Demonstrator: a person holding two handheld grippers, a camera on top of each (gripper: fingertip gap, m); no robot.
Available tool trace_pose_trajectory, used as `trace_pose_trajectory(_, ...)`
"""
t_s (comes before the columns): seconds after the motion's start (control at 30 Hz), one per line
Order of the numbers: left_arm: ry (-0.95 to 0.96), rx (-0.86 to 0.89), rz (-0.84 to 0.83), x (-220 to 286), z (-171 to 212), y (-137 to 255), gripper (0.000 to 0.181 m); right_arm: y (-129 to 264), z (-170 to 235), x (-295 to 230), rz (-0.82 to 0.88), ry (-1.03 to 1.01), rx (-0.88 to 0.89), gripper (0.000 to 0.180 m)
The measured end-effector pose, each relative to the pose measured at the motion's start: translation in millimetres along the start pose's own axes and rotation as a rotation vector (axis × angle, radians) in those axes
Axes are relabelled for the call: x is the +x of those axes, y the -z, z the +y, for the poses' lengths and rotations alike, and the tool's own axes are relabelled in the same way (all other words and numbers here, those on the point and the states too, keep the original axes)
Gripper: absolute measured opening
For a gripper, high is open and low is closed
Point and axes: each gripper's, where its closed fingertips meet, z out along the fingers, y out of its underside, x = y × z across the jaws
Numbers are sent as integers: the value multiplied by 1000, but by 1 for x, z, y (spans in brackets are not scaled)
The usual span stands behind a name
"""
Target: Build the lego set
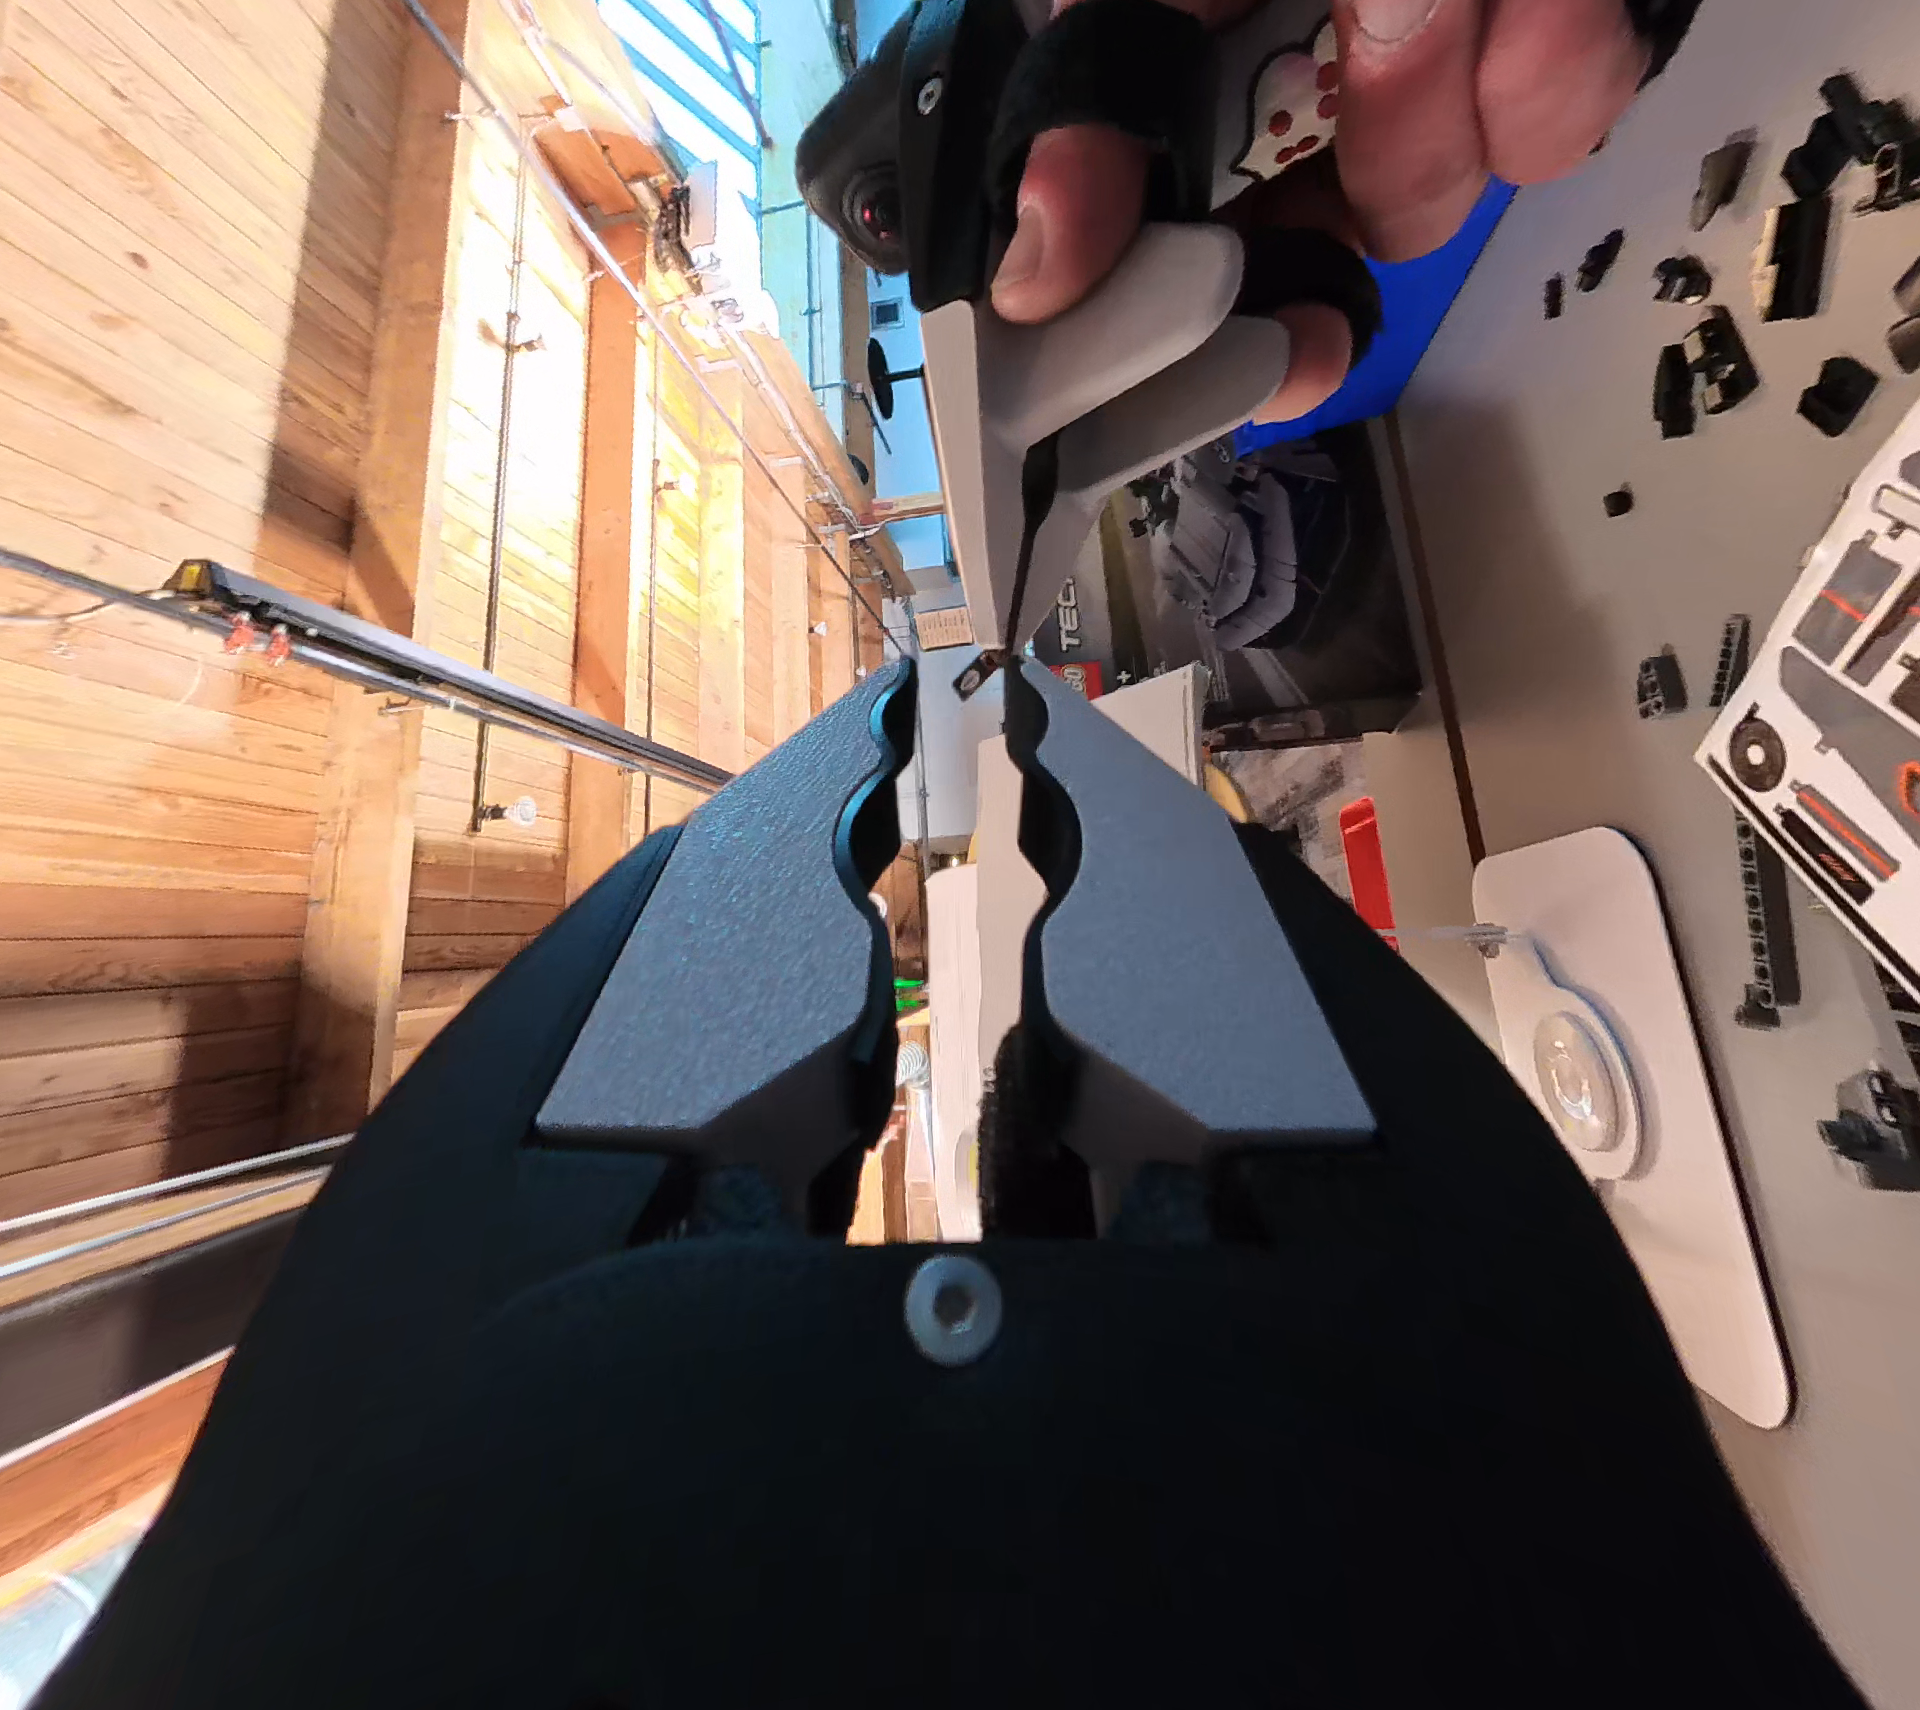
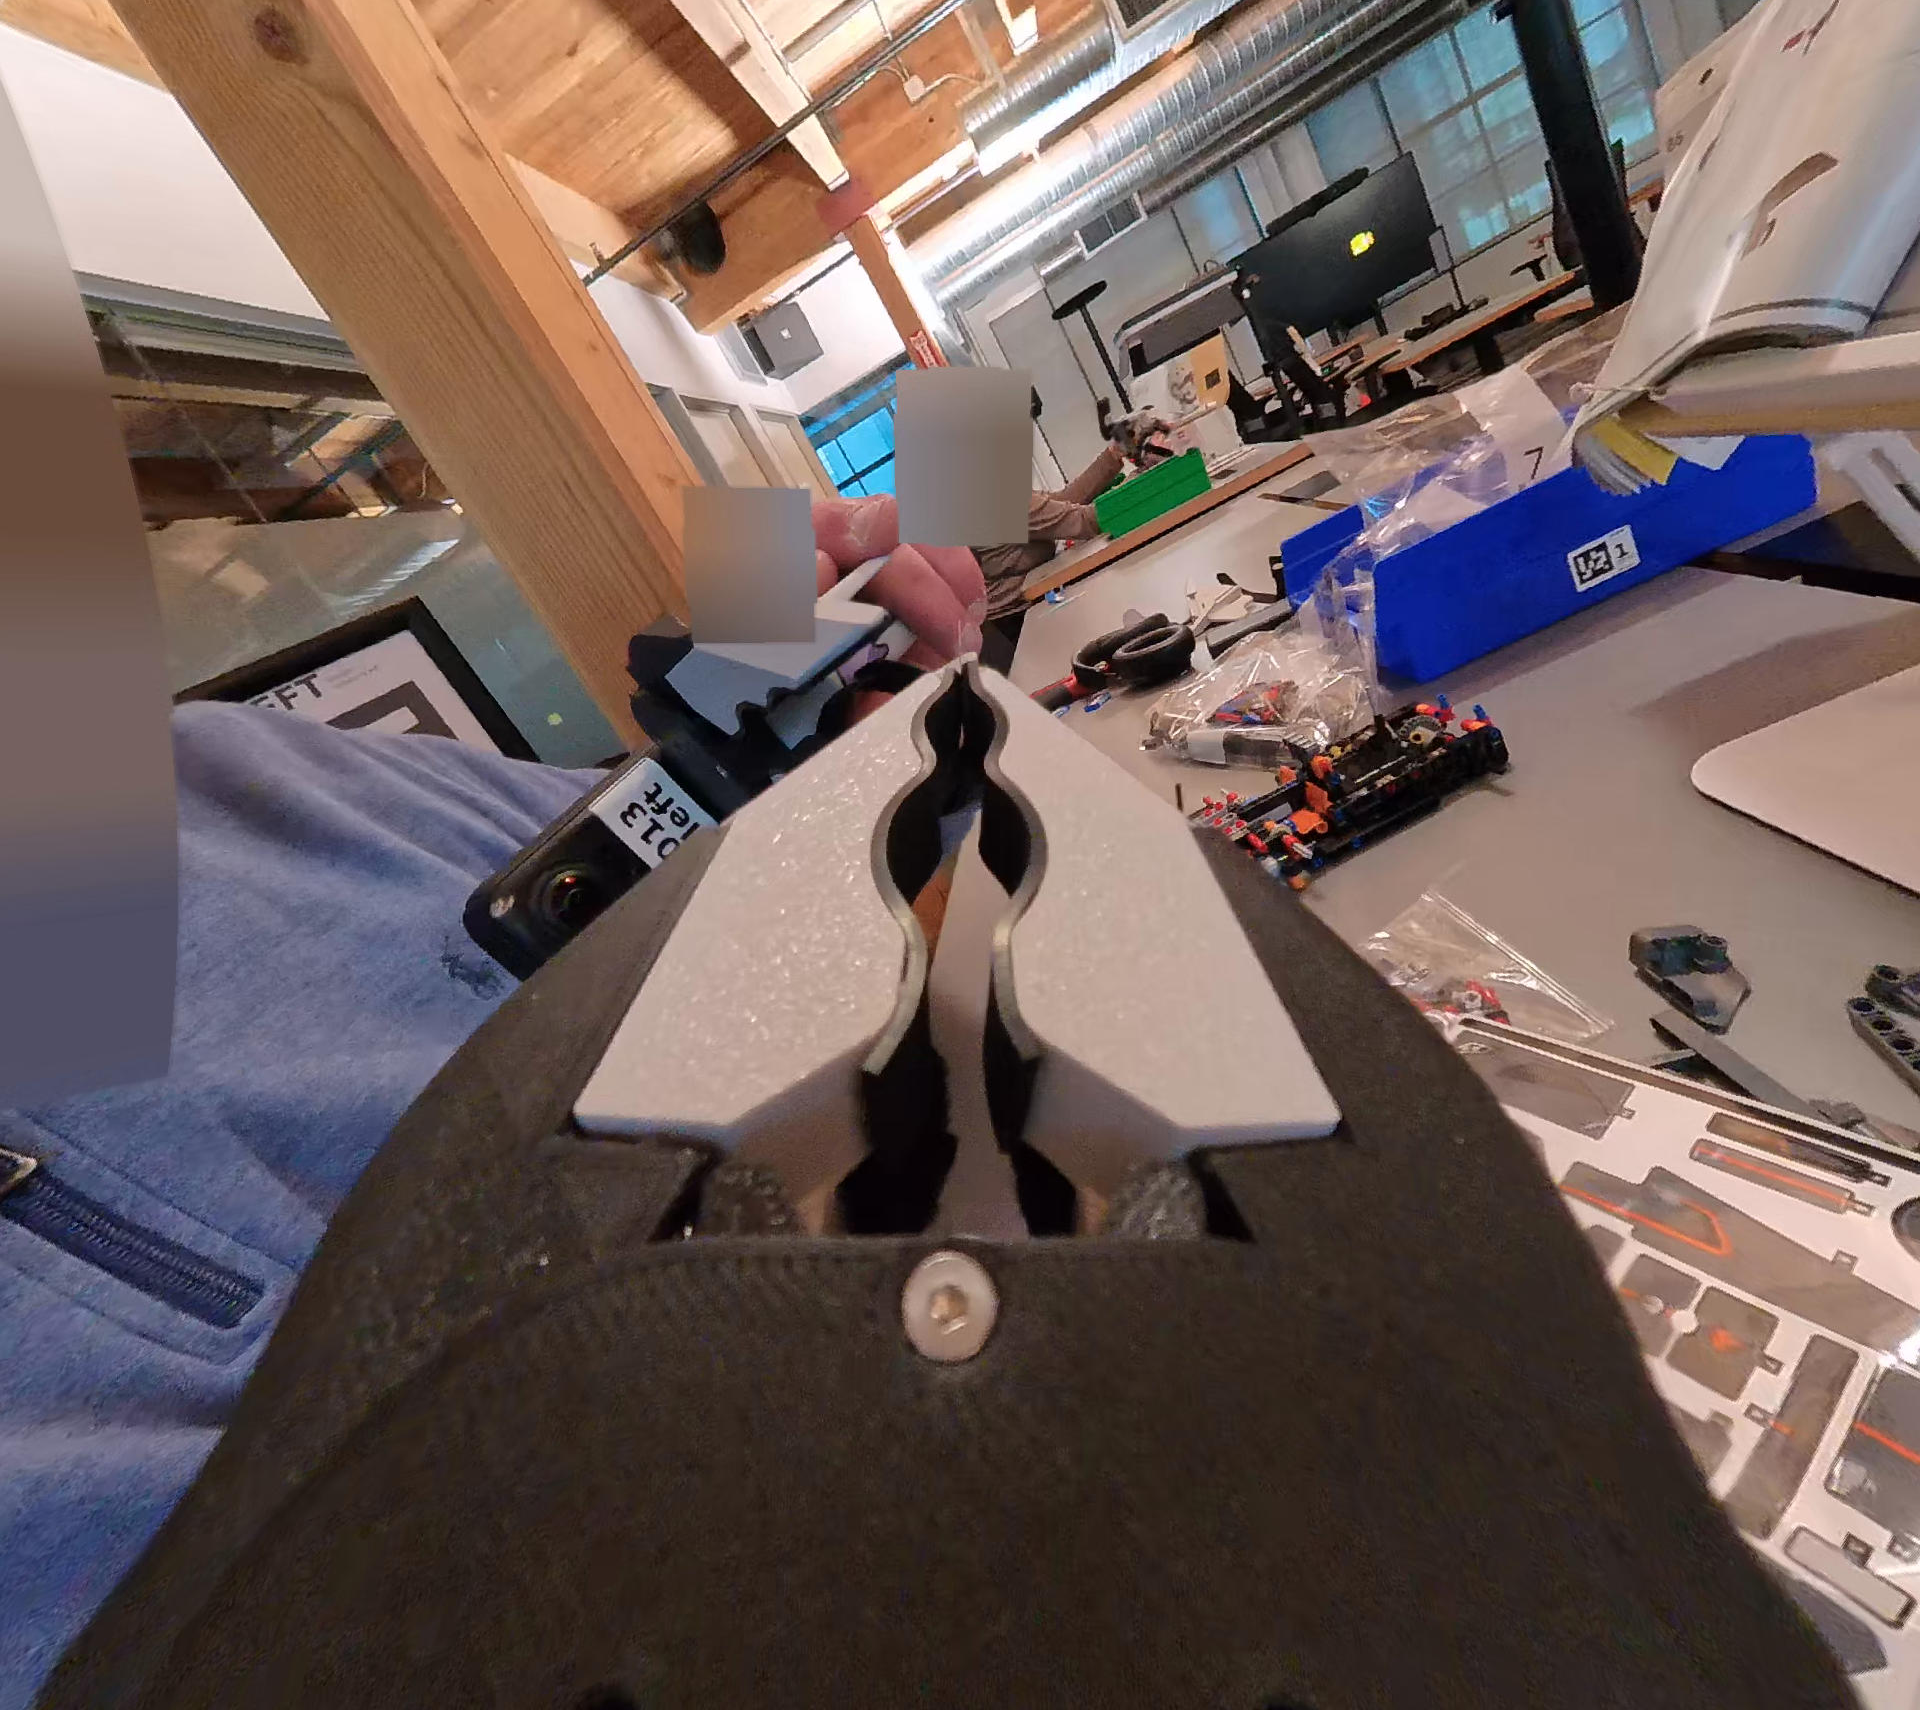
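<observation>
My left gripper [image 1: 968, 686] has dark grey fingers, held up in the air and a little apart. My right gripper [image 1: 1006, 637], light grey and held by a hand, reaches in from above. Its tips pinch a tiny dark piece with a pale edge [image 1: 972, 679], which hangs between the left fingertips. I cannot tell whether the piece touches them. In the right wrist view the right gripper [image 2: 966, 673] is shut at the tips, with the left gripper [image 2: 764, 710] just beyond. A sticker sheet [image 1: 1829, 725] lies on the table and also shows in the right wrist view [image 2: 1714, 1297].
A part-built black model with orange and red pins [image 2: 1361, 777] sits on the grey table. Loose black parts [image 1: 1704, 372], a long black beam [image 1: 1766, 922], the set's box [image 1: 1278, 580], plastic bags [image 2: 1247, 704], a blue bin [image 2: 1538, 559] and a white pad [image 1: 1621, 1089] surround it. The grippers are tip to tip, or close to it.
</observation>
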Motion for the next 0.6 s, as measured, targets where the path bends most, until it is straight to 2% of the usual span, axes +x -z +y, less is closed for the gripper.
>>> trace_pose_trajectory(0.3,151,-45,2,-9,29,9,22,-12,-5,11,79,119,-81,0)
trace_pose_trajectory(0.6,279,-78,32,-7,52,11,22,-21,-10,17,109,203,-138,0)
